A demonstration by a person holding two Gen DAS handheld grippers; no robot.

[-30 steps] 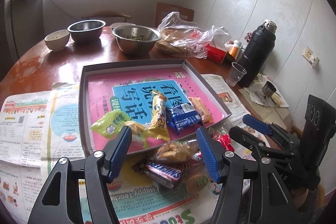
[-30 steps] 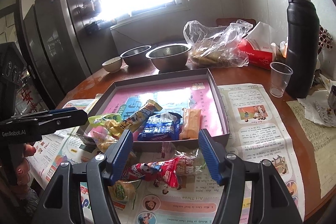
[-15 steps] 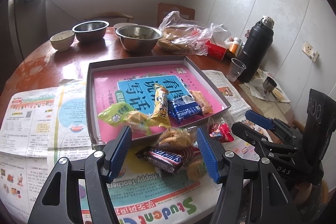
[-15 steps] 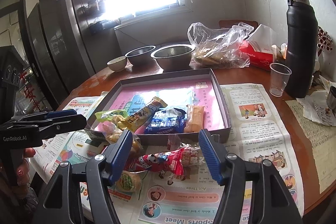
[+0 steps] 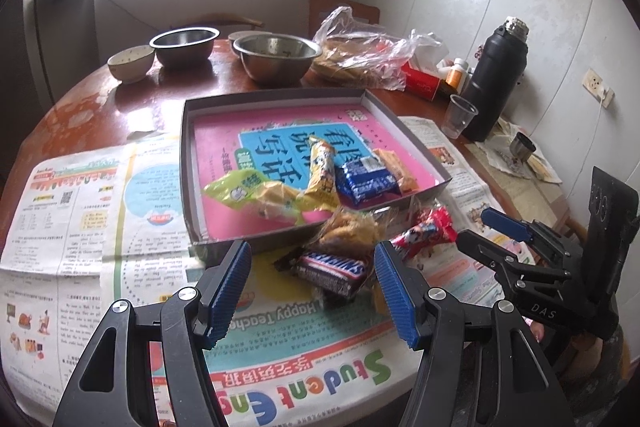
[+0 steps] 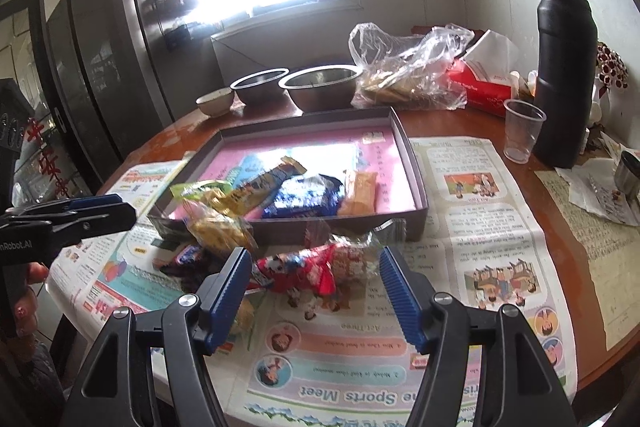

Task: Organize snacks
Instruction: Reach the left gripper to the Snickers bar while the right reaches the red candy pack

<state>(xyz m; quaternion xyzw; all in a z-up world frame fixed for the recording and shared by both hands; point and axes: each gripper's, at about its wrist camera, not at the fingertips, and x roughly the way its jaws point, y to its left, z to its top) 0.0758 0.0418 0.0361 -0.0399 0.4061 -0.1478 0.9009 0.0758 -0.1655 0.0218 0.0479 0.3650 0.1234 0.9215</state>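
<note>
A grey box tray (image 5: 280,98) with a pink book inside holds a green packet (image 5: 234,189), a yellow bar (image 5: 322,167), a blue packet (image 5: 366,181) and an orange bar (image 5: 394,167). In front of the tray on newspaper lie a Snickers bar (image 5: 332,269), a yellow cookie packet (image 5: 348,227) and a red packet (image 5: 424,231). My left gripper (image 5: 312,291) is open and empty, just before the Snickers. My right gripper (image 6: 316,291) is open and empty, its jaws either side of the red packet (image 6: 304,267). The tray (image 6: 412,163) shows there too.
Two steel bowls (image 5: 276,57) and a small ceramic bowl (image 5: 130,63) stand at the back of the round table. A plastic bag of food (image 5: 360,55), a red tissue box (image 6: 480,87), a black flask (image 6: 564,67) and a plastic cup (image 6: 522,129) stand at the right.
Both grippers have pulled back and away from the tray, so the snacks and the table look farther off. Both stay open and empty.
</note>
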